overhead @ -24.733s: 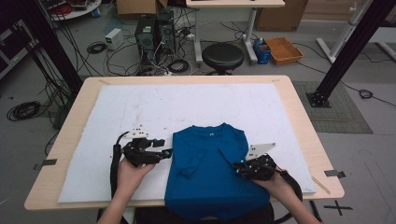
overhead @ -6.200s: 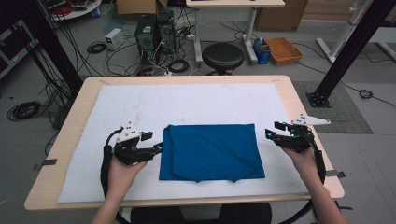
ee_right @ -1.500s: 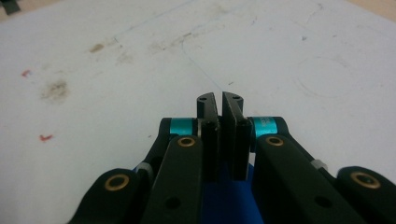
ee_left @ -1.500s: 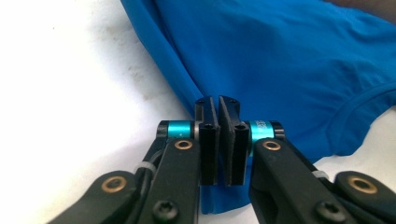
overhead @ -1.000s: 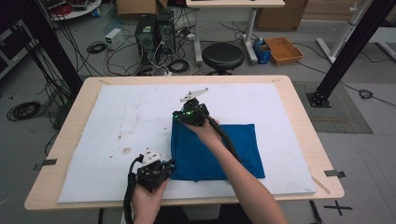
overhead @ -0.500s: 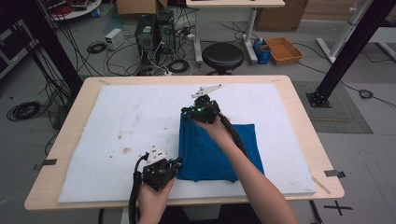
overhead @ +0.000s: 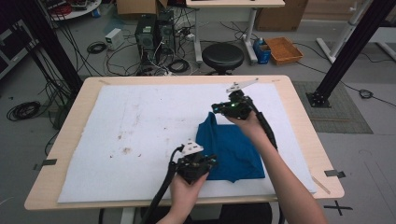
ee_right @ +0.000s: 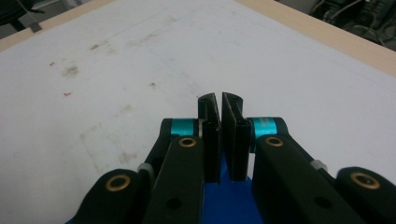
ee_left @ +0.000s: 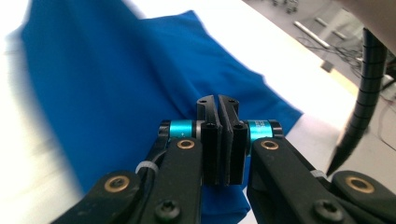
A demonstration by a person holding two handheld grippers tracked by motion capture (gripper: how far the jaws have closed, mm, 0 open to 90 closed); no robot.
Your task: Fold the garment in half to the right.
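We're mid-fold on the blue shirt [overhead: 231, 151], which lies on the white sheet [overhead: 140, 126] covering the table [overhead: 299, 116], toward the right half & near the front edge. Both grippers are clamped on cloth: the left gripper [overhead: 205, 163] pinches the near-left corner, jaws pressed together w/ blue fabric bunched between & below them in the left gripper view [ee_left: 218, 105]; the right gripper [overhead: 215, 108] holds the far-left corner up off the sheet, so that edge stands in a peak, and in the right gripper view [ee_right: 219, 100] the jaws are nearly together w/ blue cloth showing at their base. We judge the shirt light, soft and floppy: no stiffness at all, it sags & drapes between the two grip pts, and the layers can slide on each other since it's already folded down to a rectangle. Not fragile, not really slippery, but a thin pinch could lose the lower layers. Best hold is at the corners of the free edge, catching all layers at once, both hands level so the edge stays taut and travels straight. The rest of the shirt lies flat, right edge near the person's right forearm [overhead: 285, 186]. The sheet has some brown stains [overhead: 123, 150] to the left, well apart from the cloth.
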